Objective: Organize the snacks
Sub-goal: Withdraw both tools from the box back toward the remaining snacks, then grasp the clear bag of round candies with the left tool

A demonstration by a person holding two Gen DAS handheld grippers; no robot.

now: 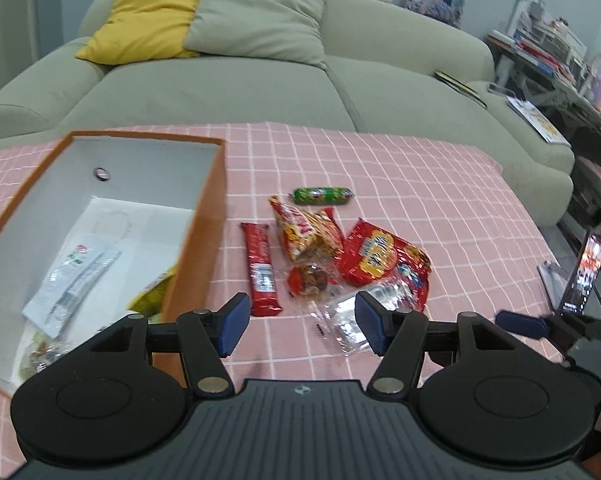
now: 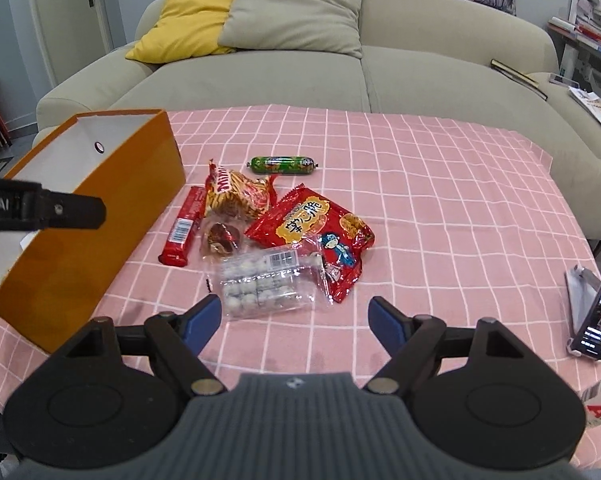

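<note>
An orange box (image 1: 204, 216) (image 2: 100, 224) stands open at the table's left, with a clear packet (image 1: 76, 276) and a green-yellow packet (image 1: 152, 292) inside. Loose snacks lie to its right: a red bar (image 1: 262, 268) (image 2: 184, 226), a red-yellow bag (image 1: 306, 230) (image 2: 238, 194), a small round snack (image 1: 310, 280) (image 2: 220, 236), a big red bag (image 1: 384, 260) (image 2: 320, 236), a clear pack of white balls (image 1: 348, 316) (image 2: 266, 284), a green sausage (image 1: 322, 195) (image 2: 282, 165). My left gripper (image 1: 300, 324) is open, empty, near the box's right wall. My right gripper (image 2: 296, 320) is open, empty, just short of the clear pack.
The table has a pink checked cloth (image 2: 440, 200). A phone on a stand (image 2: 596, 312) (image 1: 580, 272) sits at the right edge. A beige sofa (image 2: 340, 68) with cushions stands behind the table. My left gripper's finger (image 2: 72, 208) shows over the box in the right wrist view.
</note>
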